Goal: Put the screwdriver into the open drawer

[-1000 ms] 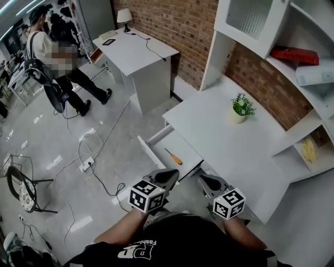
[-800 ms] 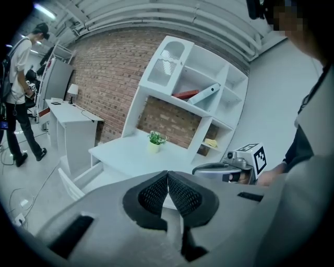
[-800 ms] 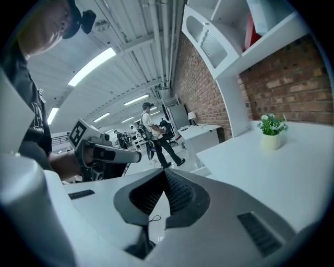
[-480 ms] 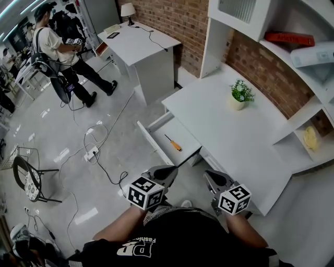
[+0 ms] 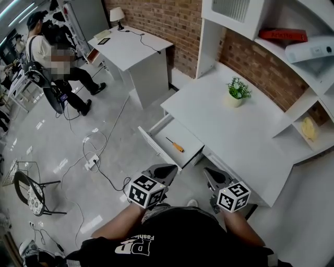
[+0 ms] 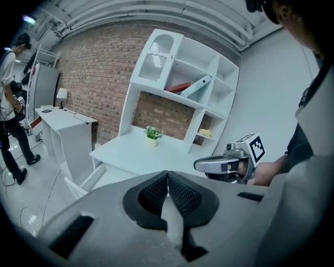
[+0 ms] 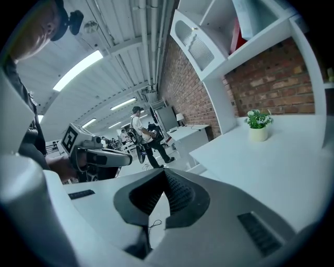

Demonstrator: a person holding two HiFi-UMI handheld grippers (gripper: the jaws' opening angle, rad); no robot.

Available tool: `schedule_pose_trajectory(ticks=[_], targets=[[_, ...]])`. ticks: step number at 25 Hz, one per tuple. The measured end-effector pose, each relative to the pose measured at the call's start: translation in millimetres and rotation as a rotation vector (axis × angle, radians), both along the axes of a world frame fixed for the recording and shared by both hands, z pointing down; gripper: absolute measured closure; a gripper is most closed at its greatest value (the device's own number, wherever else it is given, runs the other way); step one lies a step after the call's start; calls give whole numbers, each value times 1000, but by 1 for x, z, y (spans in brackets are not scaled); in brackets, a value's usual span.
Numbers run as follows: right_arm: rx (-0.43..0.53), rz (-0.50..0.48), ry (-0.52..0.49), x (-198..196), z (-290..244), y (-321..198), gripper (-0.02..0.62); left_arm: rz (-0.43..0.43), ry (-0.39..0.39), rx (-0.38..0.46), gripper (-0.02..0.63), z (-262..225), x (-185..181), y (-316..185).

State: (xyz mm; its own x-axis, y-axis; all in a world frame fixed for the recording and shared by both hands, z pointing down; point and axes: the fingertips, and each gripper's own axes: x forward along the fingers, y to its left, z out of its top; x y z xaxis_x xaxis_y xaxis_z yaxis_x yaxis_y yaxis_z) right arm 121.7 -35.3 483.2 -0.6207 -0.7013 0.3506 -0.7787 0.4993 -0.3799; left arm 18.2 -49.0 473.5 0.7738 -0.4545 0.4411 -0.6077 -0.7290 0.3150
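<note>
I held both tongs low in front of me, side by side and apart from each other, each pointing forward and a little downward toward the white desk (image 5: 245, 141). My left tongs (image 5: 168, 168) had their jaws pressed together, and the ribbed pads (image 6: 182, 195) met at the tip with nothing caught between them. My right tongs (image 5: 211, 173) were closed the same way, their pads (image 7: 180, 195) meeting on empty air. Seen along either pair, the other pair sat just beside it, marker cube up, in my hand.

The screwdriver (image 5: 175, 145) lay flat on the floor of the open drawer (image 5: 185, 135), ahead of my left tongs' tips and a little toward the right pair. Neither pair touched it. Its orange handle was the end nearer to the tongs, and its dark shaft pointed away from them. The drawer stood pulled out from the desk front, its near corner closest to my left tongs.

Farther ahead of the right tongs, a small potted plant (image 5: 237, 91) stood upright on the desk top near the brick wall (image 5: 156, 21). A red book (image 5: 284, 35) lay on a shelf above it.

Out to the left of my left tongs, cables (image 5: 102, 156) trailed across the shiny floor to a power strip (image 5: 93, 162), and a chair (image 5: 28, 190) stood farther out on that side. Well ahead on the left were a second white desk (image 5: 130, 49) with a lamp (image 5: 114, 15) on it and a person (image 5: 39, 52) standing nearby.
</note>
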Motion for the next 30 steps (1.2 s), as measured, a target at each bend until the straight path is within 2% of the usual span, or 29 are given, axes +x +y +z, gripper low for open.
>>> schedule_pose_trajectory(ticks=[5,15,30], targets=[[-14,9,11,-20,4,7,591,21,19,-4,588,-2,-13,1],[-32,26,36,-36,12,19,592,16,22,-14,588,5,-36,10],[-28,-6,67,-42,9,21,591,18,31,-1,588,2,-38,11]])
